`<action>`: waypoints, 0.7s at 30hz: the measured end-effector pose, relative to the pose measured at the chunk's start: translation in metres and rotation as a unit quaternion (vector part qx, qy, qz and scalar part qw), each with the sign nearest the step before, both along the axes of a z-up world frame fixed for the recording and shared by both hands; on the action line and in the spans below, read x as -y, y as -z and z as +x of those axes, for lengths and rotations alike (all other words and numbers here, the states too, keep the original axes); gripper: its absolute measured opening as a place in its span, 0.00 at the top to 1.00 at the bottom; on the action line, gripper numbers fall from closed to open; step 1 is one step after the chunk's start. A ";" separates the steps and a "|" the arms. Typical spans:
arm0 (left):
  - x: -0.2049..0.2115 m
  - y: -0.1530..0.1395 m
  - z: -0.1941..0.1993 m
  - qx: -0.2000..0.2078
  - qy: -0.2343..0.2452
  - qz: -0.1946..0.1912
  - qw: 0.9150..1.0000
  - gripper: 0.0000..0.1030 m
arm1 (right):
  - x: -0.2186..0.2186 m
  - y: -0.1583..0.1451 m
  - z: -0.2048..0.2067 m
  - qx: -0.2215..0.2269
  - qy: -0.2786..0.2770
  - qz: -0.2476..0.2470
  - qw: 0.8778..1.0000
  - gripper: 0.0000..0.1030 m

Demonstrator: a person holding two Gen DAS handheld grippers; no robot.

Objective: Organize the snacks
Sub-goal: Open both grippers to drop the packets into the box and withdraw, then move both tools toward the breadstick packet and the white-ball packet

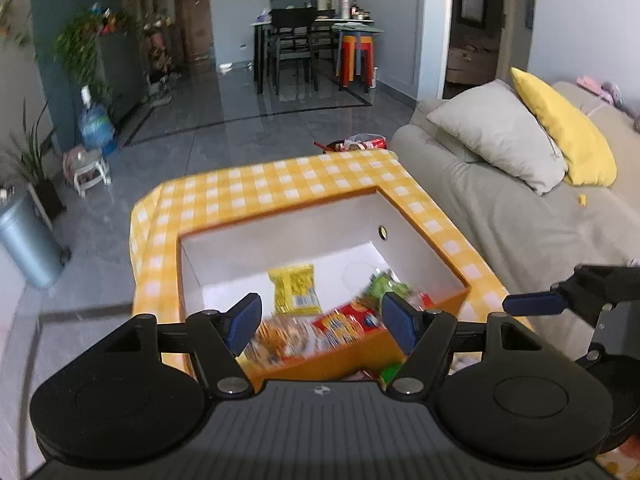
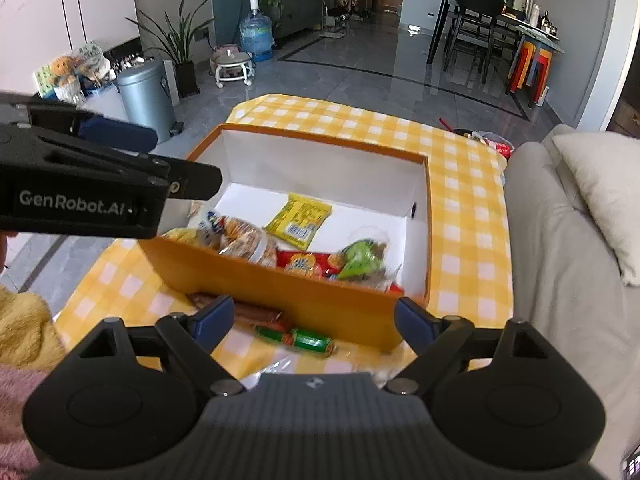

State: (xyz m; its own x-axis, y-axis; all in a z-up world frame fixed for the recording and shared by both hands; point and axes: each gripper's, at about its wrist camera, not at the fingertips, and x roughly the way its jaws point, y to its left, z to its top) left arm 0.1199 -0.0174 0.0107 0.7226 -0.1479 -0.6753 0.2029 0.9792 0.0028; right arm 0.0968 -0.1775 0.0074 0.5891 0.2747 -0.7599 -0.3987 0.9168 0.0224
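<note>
Left wrist view: left claw (image 1: 322, 322) low centre, blue pads spread wide, nothing between them. It hangs above the near wall of an orange box (image 1: 424, 216) with a white interior, set on a tabletop (image 1: 280, 184) under yellow-and-white check cloth. Snack packs lie along the box's near side, partly blurred: a yellow packet (image 1: 296, 288) flat on the white floor, a clear bag of baked pieces (image 1: 280, 338) at lower left, a red packet (image 1: 346, 324) beside it, a green packet (image 1: 386, 286) toward the right. Right claw enters at the right edge of this frame; only one blue pad shows.

Right wrist view: right claw (image 2: 316, 322) low centre, jaws wide apart, empty. No earlier frame to compare. Same box fills the middle of the frame. Yellow packet at centre, bag of baked pieces left of it against the near wall, red packet and green packet toward the right.

Outside the box, on the cloth just in front of its near wall: a long brown packet (image 2: 240, 310), and a green-and-red wrapped stick (image 2: 298, 340) lying near it. A clear wrapper at the bottom centre is mostly hidden by the device body.

Left claw crosses the upper left of this frame, side on, lettered "GenRobot.AI". Grey sofa (image 2: 560, 260) at right edge.
</note>
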 end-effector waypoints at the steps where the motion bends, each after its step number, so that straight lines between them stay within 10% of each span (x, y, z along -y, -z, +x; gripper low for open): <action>1: 0.000 0.003 -0.005 -0.003 -0.004 -0.007 1.000 0.22 | 0.003 0.003 -0.006 0.001 0.001 0.005 1.000 0.18; 21: 0.030 0.089 -0.035 -0.166 -0.023 -0.030 0.985 0.23 | 0.059 0.086 -0.037 -0.113 0.069 0.008 0.991 0.19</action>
